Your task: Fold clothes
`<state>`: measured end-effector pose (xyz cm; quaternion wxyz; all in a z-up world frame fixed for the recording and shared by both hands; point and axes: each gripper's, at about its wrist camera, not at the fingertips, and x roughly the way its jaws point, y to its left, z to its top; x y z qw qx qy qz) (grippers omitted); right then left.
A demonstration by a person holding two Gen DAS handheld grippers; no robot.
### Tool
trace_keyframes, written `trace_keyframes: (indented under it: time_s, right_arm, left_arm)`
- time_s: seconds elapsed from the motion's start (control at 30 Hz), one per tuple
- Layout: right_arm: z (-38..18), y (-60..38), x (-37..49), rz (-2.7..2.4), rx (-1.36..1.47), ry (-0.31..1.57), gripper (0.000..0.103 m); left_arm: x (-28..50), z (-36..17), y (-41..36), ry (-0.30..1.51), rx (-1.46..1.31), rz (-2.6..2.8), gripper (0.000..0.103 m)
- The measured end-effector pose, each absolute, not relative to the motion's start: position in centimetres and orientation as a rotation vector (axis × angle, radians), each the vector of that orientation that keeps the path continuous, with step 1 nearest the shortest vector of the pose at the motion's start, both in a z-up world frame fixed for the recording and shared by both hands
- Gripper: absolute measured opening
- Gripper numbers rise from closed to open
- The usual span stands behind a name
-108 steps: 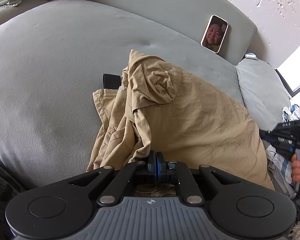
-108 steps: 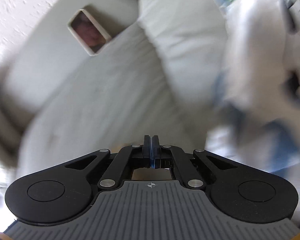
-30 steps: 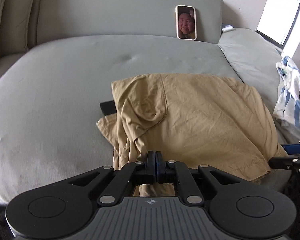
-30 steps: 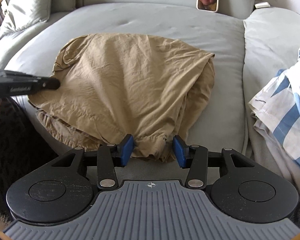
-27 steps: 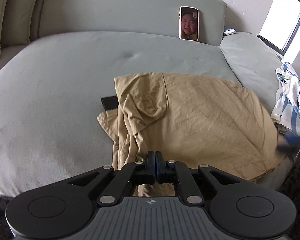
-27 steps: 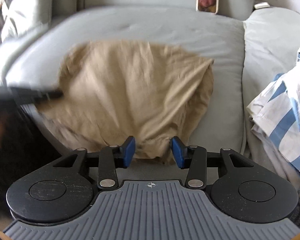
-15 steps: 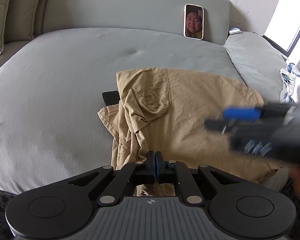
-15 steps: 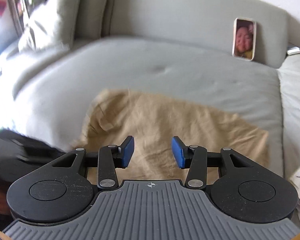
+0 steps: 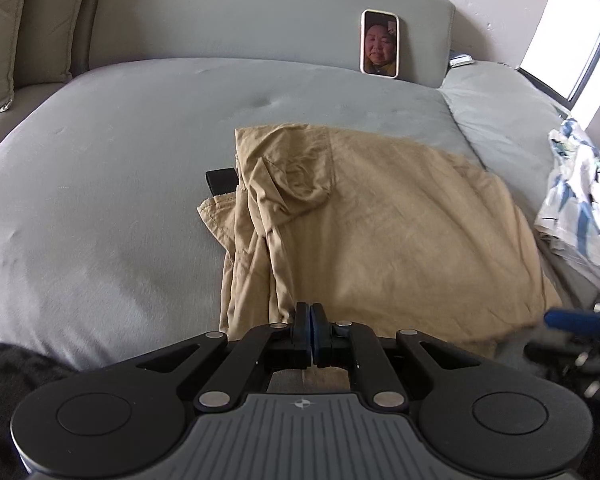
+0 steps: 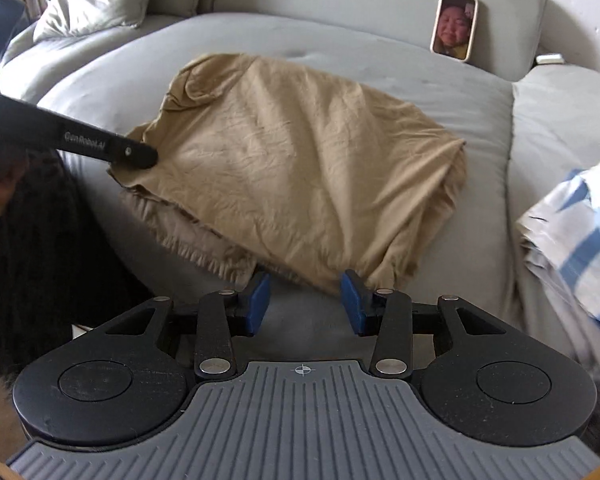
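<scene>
Grey sofa across left view, tan garment centre frame; left gripper pinched shut on its near hem. Right view: garment mid-frame, right gripper gaping, empty, just short of hem.

Tan shirt ahead of the claw, grey couch, blue-and-white striped cloth right, blue pads

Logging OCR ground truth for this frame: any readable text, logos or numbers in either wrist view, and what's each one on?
"GenRobot.AI": white lettering on the black finger of the left tool, seen in the right wrist view; slightly soft, so the reading is likely, not certain.
Phone leaning on the sofa back: shows a face, no readable text.
Nothing else legible in either view.
</scene>
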<state>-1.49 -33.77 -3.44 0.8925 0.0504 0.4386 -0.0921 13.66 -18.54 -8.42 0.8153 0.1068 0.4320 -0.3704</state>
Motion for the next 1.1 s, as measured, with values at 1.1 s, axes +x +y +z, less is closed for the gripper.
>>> trace_keyframes:
  time_s: [1.1]
  right_arm:
    - [-8.1, -42.4, 11.9, -0.504, 0.257, 0.795, 0.042]
  left_arm:
    - [24.5, -12.8, -26.0, 0.914, 0.008, -0.717, 0.023]
